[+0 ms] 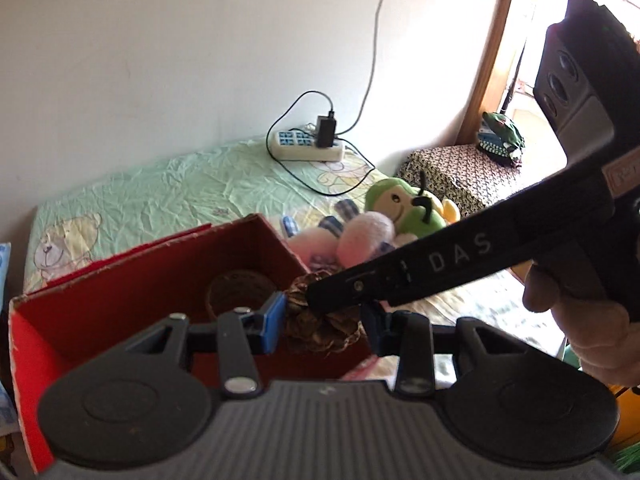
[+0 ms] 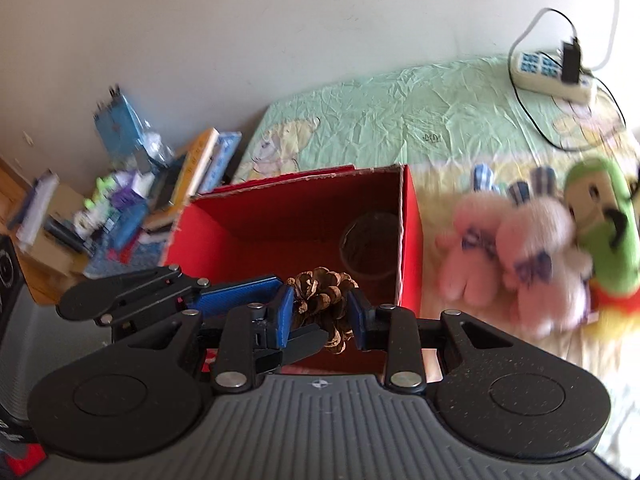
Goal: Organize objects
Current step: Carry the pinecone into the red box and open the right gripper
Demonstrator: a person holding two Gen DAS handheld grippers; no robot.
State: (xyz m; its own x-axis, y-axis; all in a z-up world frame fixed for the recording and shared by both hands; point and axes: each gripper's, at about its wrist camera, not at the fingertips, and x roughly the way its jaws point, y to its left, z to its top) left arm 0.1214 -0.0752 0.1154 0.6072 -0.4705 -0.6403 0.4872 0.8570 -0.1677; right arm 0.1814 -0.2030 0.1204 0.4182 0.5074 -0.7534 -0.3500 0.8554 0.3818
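Note:
A brown pine cone hangs over the open red cardboard box. My right gripper is shut on the pine cone. My left gripper also has its blue pads against the same pine cone, coming in from the left in the right wrist view. The right gripper's black finger crosses the left wrist view from the right. A dark round container sits inside the box.
Two pink plush rabbits and a green plush toy lie right of the box on the green bed sheet. A white power strip with cables sits by the wall. Books and boxes are piled left.

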